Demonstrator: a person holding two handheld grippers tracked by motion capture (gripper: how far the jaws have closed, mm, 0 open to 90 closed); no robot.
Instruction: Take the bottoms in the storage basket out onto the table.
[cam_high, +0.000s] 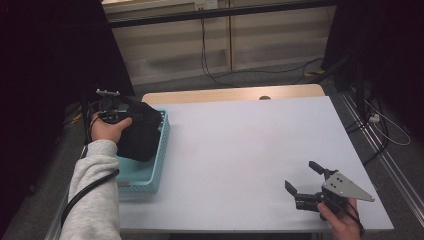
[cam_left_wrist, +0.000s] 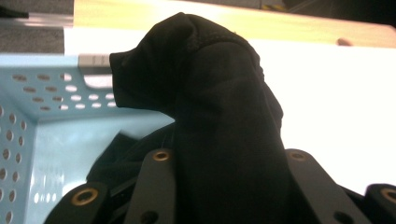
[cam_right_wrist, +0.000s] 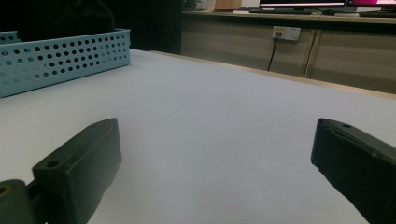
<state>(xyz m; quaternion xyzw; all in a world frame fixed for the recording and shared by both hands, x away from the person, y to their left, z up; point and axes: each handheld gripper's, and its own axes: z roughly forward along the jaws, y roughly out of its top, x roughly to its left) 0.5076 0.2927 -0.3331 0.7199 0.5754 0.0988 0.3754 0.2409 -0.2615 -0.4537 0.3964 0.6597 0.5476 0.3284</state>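
Observation:
A black cloth (cam_high: 140, 132) hangs bunched over the light blue perforated basket (cam_high: 150, 180) at the table's left edge. My left gripper (cam_high: 114, 112), held by a hand in a grey sleeve, is shut on it. In the left gripper view the cloth (cam_left_wrist: 219, 107) fills the gap between the two jaws and rises above them, its lower part trailing into the basket (cam_left_wrist: 46, 84). My right gripper (cam_high: 300, 175) rests low at the table's front right, open, with nothing between its jaws (cam_right_wrist: 215, 154).
The white table top (cam_high: 240, 140) stretches between the basket and the right gripper. A wooden strip (cam_high: 230, 94) runs along its far edge. Cables lie on the floor behind and to the right. The basket's wall (cam_right_wrist: 60, 56) stands far left in the right gripper view.

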